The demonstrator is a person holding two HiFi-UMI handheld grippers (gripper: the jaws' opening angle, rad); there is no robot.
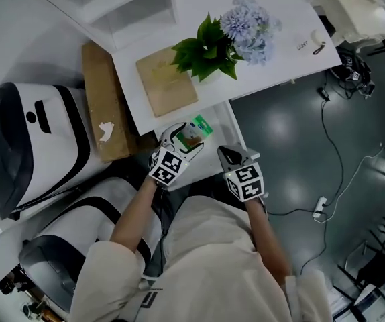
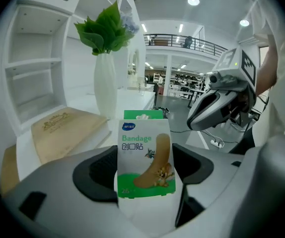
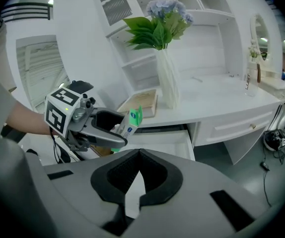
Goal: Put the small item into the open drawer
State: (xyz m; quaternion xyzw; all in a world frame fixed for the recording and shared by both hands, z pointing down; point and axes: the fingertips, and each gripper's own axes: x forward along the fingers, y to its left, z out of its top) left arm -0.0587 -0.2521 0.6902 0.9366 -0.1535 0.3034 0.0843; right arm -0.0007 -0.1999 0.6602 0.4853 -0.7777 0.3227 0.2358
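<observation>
A green and white bandage box (image 2: 145, 157) stands upright between the jaws of my left gripper (image 2: 145, 175), which is shut on it. In the head view that gripper (image 1: 187, 134) holds the box (image 1: 192, 134) just over the open white drawer (image 1: 235, 127) below the desk edge. The right gripper view shows the same box (image 3: 130, 119) tilted above the drawer (image 3: 168, 142). My right gripper (image 1: 227, 154) hangs to the right of the left one, its jaws shut and empty (image 3: 139, 155).
On the white desk (image 1: 273, 59) stand a vase of leaves and blue flowers (image 1: 229, 35) and a wooden board (image 1: 166, 79). A brown panel (image 1: 105, 106) leans at the left beside white and black machines (image 1: 25, 146). Cables and a power strip (image 1: 320, 206) lie on the grey floor.
</observation>
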